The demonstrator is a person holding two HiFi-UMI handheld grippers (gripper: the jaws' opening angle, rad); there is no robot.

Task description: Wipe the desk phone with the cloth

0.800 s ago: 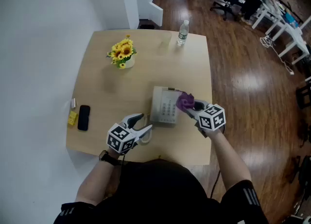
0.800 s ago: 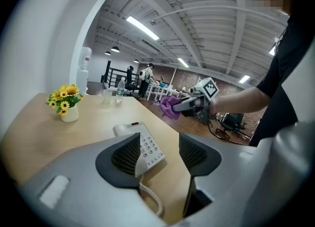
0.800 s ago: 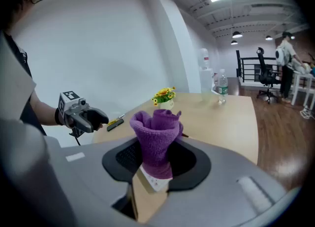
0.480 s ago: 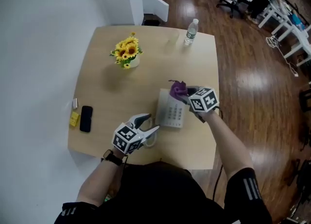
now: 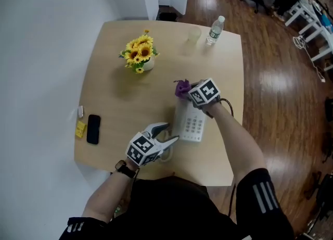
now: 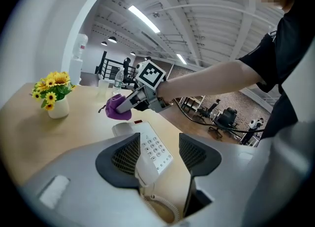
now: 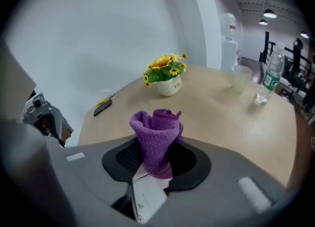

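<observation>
At phone (image 5: 192,125) far end, cloth (image 5: 181,87) moved onward

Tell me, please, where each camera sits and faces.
Head view: on the head, down at the table; left gripper, right gripper, forearms show.
Left gripper view: on that gripper, across the desk phone toward the cloth; right arm shows.
Right gripper view: on that gripper, past the cloth toward the sunflowers; its jaws show.
Gripper views share cloth, sunflowers.
</observation>
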